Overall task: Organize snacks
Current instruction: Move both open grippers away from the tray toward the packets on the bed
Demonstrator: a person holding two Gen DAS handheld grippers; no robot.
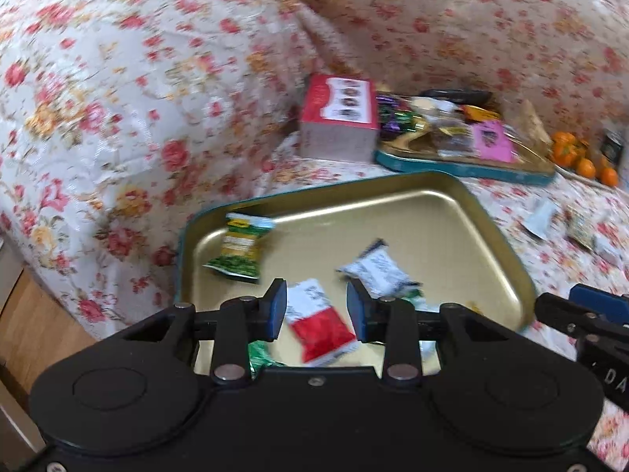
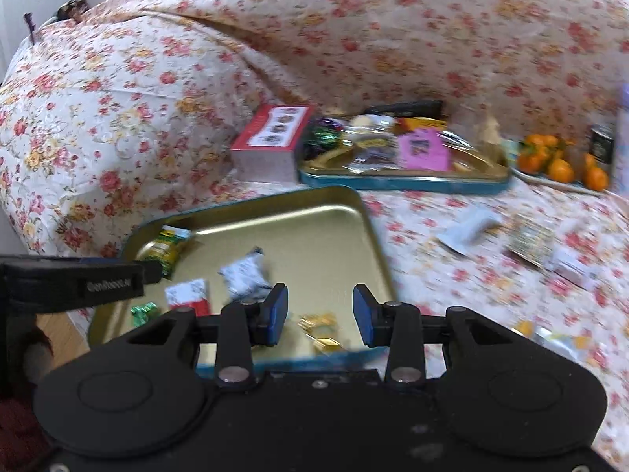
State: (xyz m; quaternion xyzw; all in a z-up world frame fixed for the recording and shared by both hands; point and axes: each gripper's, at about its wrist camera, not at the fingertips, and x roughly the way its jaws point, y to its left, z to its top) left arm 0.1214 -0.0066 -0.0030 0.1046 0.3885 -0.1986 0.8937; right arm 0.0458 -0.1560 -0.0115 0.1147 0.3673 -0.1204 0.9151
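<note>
A gold tin tray with a teal rim (image 1: 432,212) (image 2: 314,216) lies on a floral bed cover. In it are a green and yellow packet (image 1: 240,247) (image 2: 167,247), a white packet (image 1: 377,267) (image 2: 243,275), a red and white packet (image 1: 322,322) (image 2: 186,295), a green candy (image 1: 259,354) (image 2: 143,310) and gold candies (image 2: 320,330). My left gripper (image 1: 317,308) hovers open over the red and white packet, its pads clear of it. My right gripper (image 2: 319,312) is open over the gold candies at the tray's near edge, holding nothing.
A second tin tray (image 1: 464,165) (image 2: 405,183) heaped with mixed snacks sits behind, beside a red box (image 1: 338,118) (image 2: 271,141). Oranges (image 1: 582,157) (image 2: 558,161) lie far right. Loose packets (image 1: 542,220) (image 2: 471,228) are scattered on the cover. Wooden floor (image 1: 35,314) shows at left.
</note>
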